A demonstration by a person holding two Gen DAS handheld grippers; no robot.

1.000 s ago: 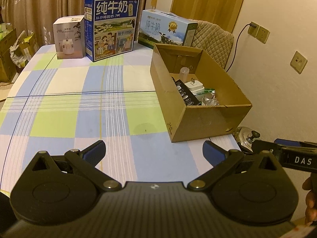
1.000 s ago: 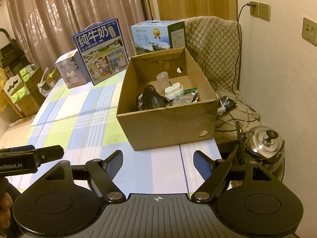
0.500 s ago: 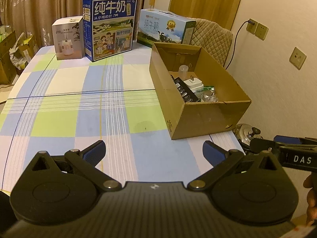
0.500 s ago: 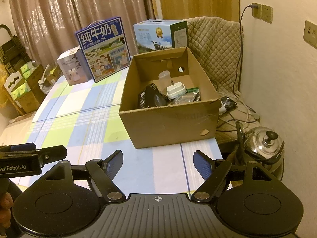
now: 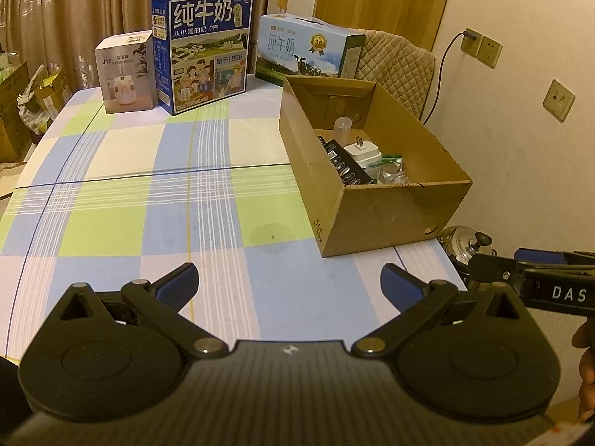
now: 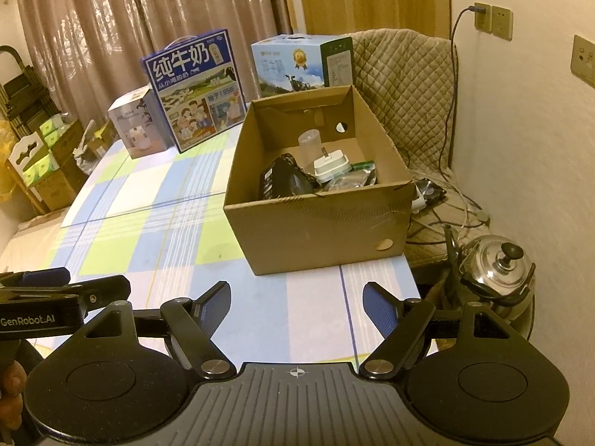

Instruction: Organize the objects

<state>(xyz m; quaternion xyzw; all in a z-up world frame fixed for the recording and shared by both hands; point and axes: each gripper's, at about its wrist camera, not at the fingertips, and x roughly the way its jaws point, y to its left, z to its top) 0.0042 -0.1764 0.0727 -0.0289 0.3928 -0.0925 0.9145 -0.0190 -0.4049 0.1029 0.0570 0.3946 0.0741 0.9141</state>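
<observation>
Left gripper (image 5: 289,278): jaws spread wide, nothing between them; held over the near edge of the worktop (image 5: 111,200), short of the cardboard box (image 5: 375,208).
Right gripper (image 6: 296,306): jaws likewise wide apart and empty; in front of the box's near wall.
Landmark: cardboard box, open top, standing on the worktop's right side.
Inside box: white plug adapter (image 6: 332,165) with prongs up, mid-floor; black multi-port block (image 6: 286,180) to its left; translucent plastic cup (image 6: 309,145) behind both; crinkled foil packets (image 6: 353,180) to the adapter's right.
Behind box: two milk cartons (image 5: 208,63) and a small white carton, upright, well apart from either gripper.
Handling (judgement): adapter light, rigid, smooth; grip across its flat sides. Cup thin, likely to flex; pinch gently at the rim. Packets soft and slippery.
Beside box, off the worktop: steel kettle (image 6: 496,264).
</observation>
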